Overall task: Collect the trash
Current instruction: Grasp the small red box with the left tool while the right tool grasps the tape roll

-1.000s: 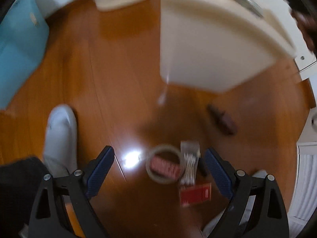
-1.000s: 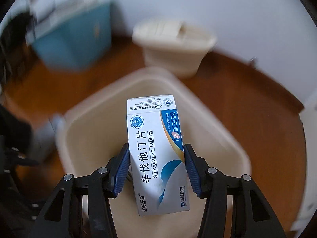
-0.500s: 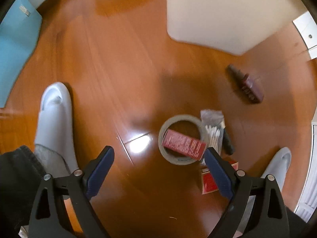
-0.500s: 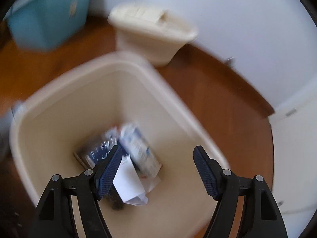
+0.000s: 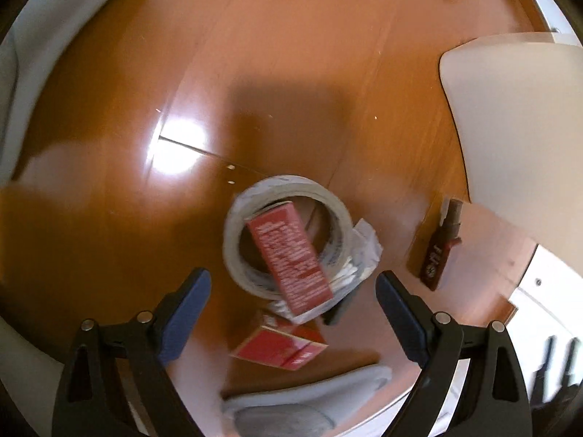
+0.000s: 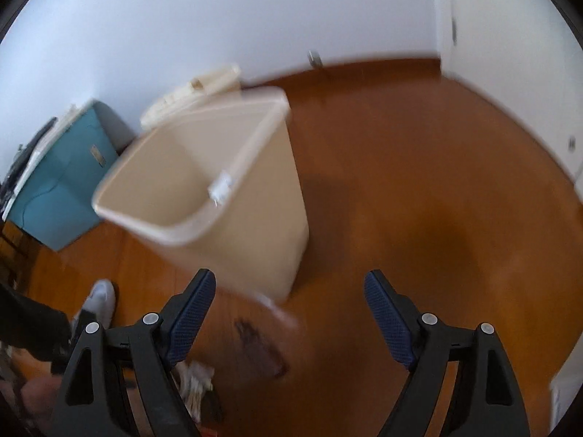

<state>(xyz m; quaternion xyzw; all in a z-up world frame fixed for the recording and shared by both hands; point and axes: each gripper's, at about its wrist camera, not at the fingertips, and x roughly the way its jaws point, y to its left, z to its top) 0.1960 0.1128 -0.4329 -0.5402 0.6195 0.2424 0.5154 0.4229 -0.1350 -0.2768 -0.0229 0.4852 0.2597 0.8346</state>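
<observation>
A roll of tape (image 5: 237, 218) lies on the wood floor with a red box (image 5: 289, 255) resting across it. A bag of cotton swabs (image 5: 359, 266) and a second red box (image 5: 280, 346) lie beside it. My left gripper (image 5: 293, 298) hangs open just above this pile, touching nothing. A dark brown bottle (image 5: 439, 251) lies to the right, blurred in the right wrist view as a bottle (image 6: 260, 346). The beige bin (image 6: 204, 185) stands beyond my right gripper (image 6: 289, 302), whose jaws are opening with nothing between them.
A second beige bin (image 6: 196, 91) and a teal case (image 6: 58, 189) stand by the white wall. A person's white shoe (image 5: 313, 397) is at the near edge, another shoe (image 6: 100, 298) at the left. White cabinet fronts (image 5: 546, 306) border the right.
The right gripper let the medicine box fall into the bin, then swung away to the bin's side. The left gripper sank and rolled towards the tape pile.
</observation>
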